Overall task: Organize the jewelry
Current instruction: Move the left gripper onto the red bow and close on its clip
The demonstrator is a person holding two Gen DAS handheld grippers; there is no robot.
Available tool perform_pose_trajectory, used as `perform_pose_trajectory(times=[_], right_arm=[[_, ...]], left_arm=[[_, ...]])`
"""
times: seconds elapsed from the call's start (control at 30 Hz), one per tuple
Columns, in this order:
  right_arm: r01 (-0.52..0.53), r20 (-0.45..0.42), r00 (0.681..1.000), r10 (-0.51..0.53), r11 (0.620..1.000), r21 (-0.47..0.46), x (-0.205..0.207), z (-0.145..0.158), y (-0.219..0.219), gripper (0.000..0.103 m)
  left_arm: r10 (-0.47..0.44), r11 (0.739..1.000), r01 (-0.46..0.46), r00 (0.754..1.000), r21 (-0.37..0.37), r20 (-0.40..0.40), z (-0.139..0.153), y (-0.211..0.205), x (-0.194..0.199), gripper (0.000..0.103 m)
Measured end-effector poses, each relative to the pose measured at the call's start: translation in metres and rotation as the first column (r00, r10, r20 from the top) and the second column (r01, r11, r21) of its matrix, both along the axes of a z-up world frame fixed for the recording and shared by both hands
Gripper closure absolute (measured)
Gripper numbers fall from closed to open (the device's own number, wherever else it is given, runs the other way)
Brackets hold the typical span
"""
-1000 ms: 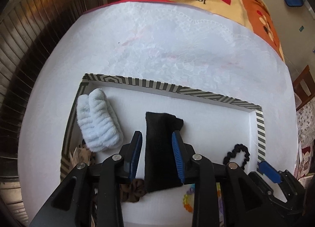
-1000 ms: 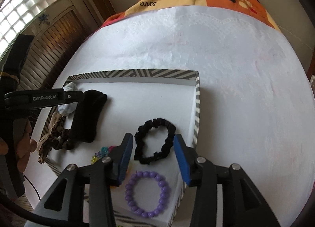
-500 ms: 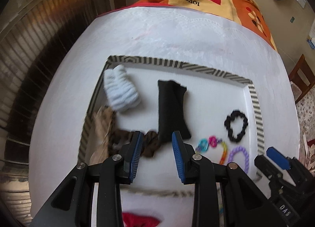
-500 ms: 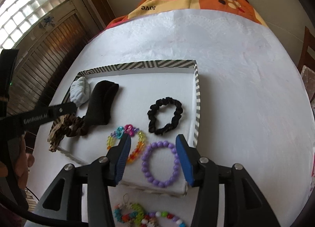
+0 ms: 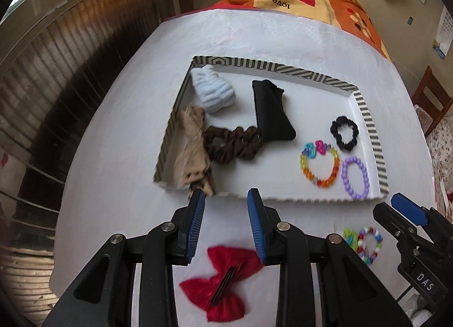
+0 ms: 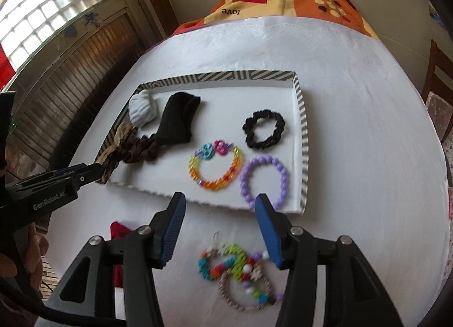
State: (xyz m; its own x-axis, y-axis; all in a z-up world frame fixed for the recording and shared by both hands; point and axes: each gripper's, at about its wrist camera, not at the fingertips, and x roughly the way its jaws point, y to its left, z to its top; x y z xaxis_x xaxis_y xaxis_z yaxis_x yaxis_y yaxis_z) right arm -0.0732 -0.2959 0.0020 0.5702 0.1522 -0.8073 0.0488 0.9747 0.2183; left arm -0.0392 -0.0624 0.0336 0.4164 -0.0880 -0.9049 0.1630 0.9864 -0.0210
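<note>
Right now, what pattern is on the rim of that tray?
Black-and-white diagonal stripes run along the tray's rim; the right wrist view shows it best.

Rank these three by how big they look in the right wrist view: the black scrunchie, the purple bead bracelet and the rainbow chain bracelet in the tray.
1. Rainbow chain bracelet, the widest ring.
2. Purple bead bracelet and black scrunchie: too alike to rank; the bracelet lies nearer the camera, so it may only look as big.
</note>
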Motion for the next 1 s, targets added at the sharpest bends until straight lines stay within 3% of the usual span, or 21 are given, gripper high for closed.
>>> perform_pose_trajectory(times=[0.53,1.0], right_arm=[[0.010,0.012,1.000,-0.010,1.000,-0.017,-0.062,0.008,0.026,0.047],[0.013,0.014,1.000,-0.012,0.999,-0.032,-0.088,0.008,0.042,0.045]], left_arm=[[-0.030,0.999,0.030,0.999,0.013,0.034,0.009,0.020,-0.067,0.080],[-0.038,0.999,0.037,0.999,0.013,0.023,0.007,0.027,-0.097,0.080]])
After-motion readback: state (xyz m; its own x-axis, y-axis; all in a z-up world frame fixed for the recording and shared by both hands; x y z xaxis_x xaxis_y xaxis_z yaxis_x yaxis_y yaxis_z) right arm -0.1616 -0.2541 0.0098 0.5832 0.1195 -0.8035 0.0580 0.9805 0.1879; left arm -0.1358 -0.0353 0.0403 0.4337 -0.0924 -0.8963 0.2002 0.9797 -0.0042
